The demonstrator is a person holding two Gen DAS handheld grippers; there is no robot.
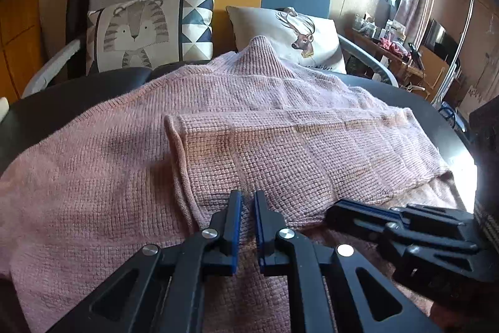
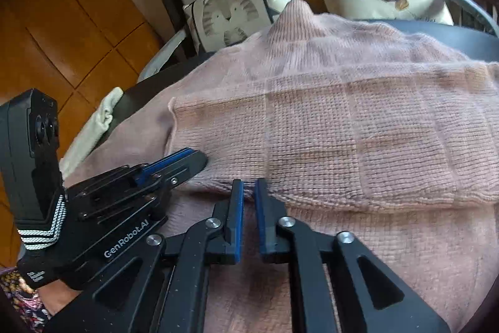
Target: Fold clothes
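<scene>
Pink knit sweater (image 1: 131,145) lies flat on dark table (image 1: 62,105), one sleeve (image 1: 280,145) folded across its body.

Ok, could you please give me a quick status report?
Left gripper, right gripper shut on folded sleeve edge. Pink sweater flat on table. Nothing in the way.

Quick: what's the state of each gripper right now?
Left gripper: closed, pinching the near folded edge of the pink sweater.
Right gripper: closed, apparently pinching the same edge further along.
</scene>
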